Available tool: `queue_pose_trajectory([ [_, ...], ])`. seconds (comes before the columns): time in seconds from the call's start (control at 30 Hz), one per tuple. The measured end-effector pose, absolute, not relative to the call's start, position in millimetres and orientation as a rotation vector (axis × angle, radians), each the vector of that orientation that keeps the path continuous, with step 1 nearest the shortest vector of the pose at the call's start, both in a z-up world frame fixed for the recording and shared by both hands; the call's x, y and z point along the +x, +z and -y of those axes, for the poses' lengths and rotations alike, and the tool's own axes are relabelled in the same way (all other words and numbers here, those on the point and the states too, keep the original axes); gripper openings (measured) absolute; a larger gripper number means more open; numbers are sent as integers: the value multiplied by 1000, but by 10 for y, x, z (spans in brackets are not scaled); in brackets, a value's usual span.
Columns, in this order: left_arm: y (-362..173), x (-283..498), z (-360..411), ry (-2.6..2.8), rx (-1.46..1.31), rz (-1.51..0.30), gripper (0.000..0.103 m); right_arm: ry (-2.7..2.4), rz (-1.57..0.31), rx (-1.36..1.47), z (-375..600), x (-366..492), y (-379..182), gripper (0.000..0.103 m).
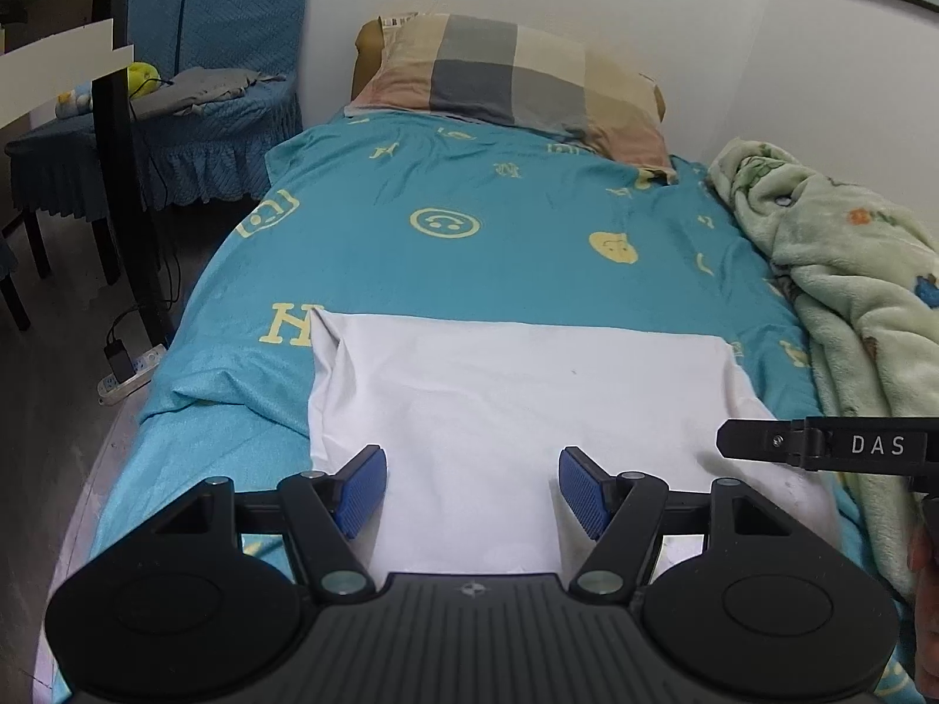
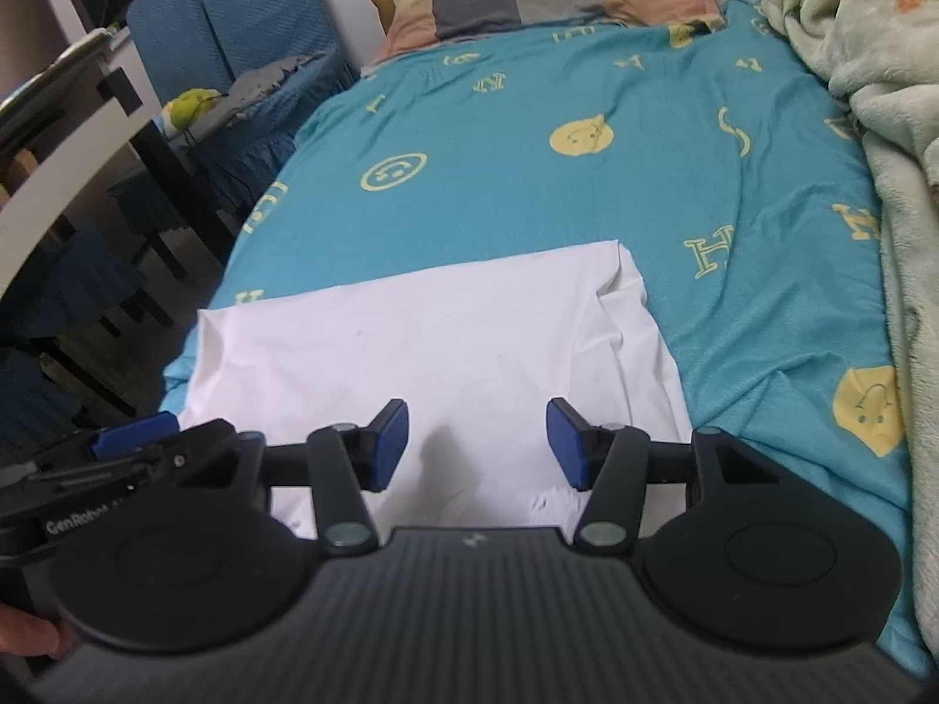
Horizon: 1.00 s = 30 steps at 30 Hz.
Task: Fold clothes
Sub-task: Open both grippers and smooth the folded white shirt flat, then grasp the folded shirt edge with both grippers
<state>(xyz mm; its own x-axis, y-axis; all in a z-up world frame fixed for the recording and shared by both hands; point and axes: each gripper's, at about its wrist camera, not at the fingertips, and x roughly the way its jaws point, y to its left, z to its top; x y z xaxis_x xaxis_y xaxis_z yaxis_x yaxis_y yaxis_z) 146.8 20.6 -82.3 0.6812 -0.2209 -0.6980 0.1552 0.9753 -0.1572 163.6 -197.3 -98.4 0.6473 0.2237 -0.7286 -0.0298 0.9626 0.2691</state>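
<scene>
A white garment (image 1: pixel 516 410) is laid flat near the foot of a bed covered by a teal sheet (image 1: pixel 469 223), its side edges turned inward. Both the left gripper (image 1: pixel 472 490) and right gripper (image 2: pixel 476 443) are held just above its near end, jaws spread, nothing grasped. A part-folded stage is suggested, perhaps a finished one; whether another fold is wanted cannot be settled.

I'm seeing a white garment (image 1: pixel 516 405) lying flat on the bed's near end, folded into a rough rectangle, lightly creased at its far corners.
</scene>
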Motion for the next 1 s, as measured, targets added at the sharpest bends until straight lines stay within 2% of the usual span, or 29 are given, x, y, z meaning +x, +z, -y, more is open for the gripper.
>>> queue_pose_trajectory([
  [0.4,-1100,1509,-136,-201,-42,-860,68,142,-933,212,1950,1690,-1253,54],
  [0.63,-1090,1489,-181,-199,-79,-860,69,128,-913,257,2022,1605,-1159,54],
  [1.0,-892,1134,-657,-185,-519,-876,82,72,-834,532,2386,1221,-890,55],
])
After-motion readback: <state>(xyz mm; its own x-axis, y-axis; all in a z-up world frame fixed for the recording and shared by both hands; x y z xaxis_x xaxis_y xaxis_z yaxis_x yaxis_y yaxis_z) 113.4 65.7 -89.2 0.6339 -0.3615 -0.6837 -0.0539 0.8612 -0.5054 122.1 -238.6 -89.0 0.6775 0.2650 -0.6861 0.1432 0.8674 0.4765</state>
